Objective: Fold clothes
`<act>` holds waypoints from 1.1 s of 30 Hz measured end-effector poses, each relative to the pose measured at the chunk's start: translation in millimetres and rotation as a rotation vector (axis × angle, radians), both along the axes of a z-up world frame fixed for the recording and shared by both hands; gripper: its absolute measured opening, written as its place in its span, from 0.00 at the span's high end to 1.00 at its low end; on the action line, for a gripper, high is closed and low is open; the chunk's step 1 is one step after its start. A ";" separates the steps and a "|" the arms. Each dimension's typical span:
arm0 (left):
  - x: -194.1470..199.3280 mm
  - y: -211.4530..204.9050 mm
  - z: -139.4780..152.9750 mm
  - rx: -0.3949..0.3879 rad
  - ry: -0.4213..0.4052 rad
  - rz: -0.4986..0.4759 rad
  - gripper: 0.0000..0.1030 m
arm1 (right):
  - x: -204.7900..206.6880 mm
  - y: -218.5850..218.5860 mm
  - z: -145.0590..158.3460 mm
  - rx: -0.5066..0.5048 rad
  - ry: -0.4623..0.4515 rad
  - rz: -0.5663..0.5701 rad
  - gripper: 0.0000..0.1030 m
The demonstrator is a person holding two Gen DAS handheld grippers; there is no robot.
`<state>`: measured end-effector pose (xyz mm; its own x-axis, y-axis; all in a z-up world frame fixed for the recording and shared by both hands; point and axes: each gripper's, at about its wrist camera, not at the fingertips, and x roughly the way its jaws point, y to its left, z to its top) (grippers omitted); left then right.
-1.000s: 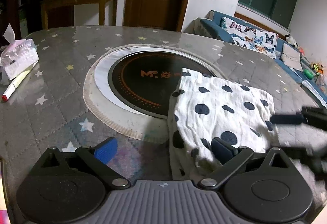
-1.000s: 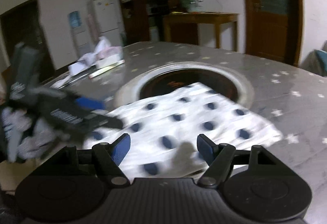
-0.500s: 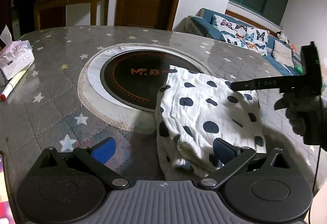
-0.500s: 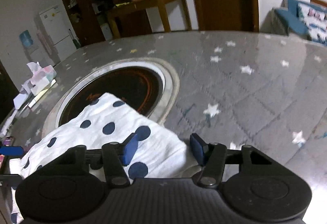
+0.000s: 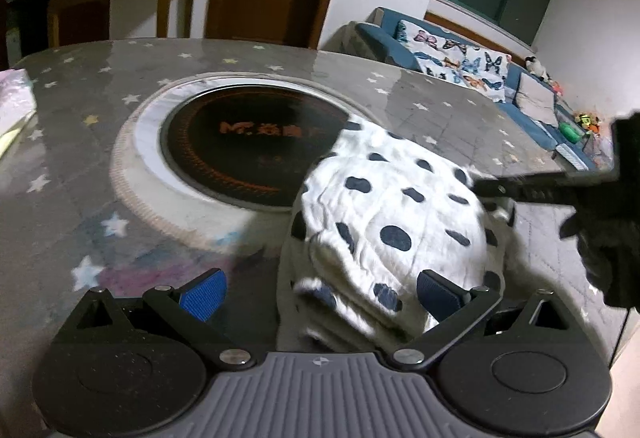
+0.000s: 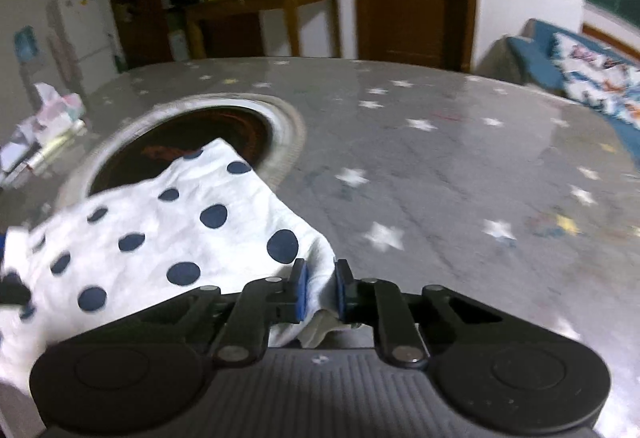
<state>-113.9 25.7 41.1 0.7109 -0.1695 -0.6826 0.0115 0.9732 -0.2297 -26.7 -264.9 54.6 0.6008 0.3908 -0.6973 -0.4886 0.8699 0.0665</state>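
Table: grey star-print top, takes up most of both views. Round black cooktop set in its middle, pale ring around it.

Cloth: white with dark dots, bunched in a rumpled folded pile on the table, far corner lapping over the cooktop's rim. In the right wrist view the same cloth spreads left from the gripper, near corner lifted into the pads.

Right gripper: clenched on the cloth's near corner, fabric pinched between the blue pads and hanging out below them. From the left wrist view it reaches in from the right to the cloth's right edge; gloved hand behind it, blurred.

Left gripper: released, fingers wide apart, straddling the near end of the pile. Right pad sits against the cloth; left pad is clear of it over bare table.

Tissue pack at the table's far left edge, blurred.
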 end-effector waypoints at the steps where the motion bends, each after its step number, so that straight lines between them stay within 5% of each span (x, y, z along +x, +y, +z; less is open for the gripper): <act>1: 4.3 -2.7 -0.3 -0.005 -0.003 -0.006 0.00 | -3.9 -8.7 0.1 -0.007 -0.003 -0.028 0.88; 9: 34.2 -31.5 -3.9 -0.013 -0.027 -0.079 0.00 | -54.7 -68.6 -0.7 -0.046 -0.019 -0.309 0.88; 14: 50.9 -45.0 -6.4 -0.022 -0.039 -0.117 0.00 | -102.6 -79.4 0.4 -0.043 0.018 -0.381 0.88; 18: 54.5 -37.8 -9.1 -0.035 -0.038 -0.112 0.01 | -124.4 -73.9 7.2 -0.053 0.041 -0.345 0.80; 24: 53.7 -24.6 -4.2 -0.057 -0.048 -0.083 0.01 | -117.0 -63.5 35.0 -0.061 -0.051 -0.304 0.64; 33: 50.8 -16.3 9.9 -0.046 -0.062 -0.039 0.00 | -79.3 -0.5 28.6 0.055 -0.022 0.006 0.62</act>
<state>-63.1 9.4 51.0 0.7438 -0.2282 -0.6282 0.0651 0.9602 -0.2717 -106.0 -265.4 83.2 0.6134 0.4317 -0.6613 -0.4959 0.8623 0.1030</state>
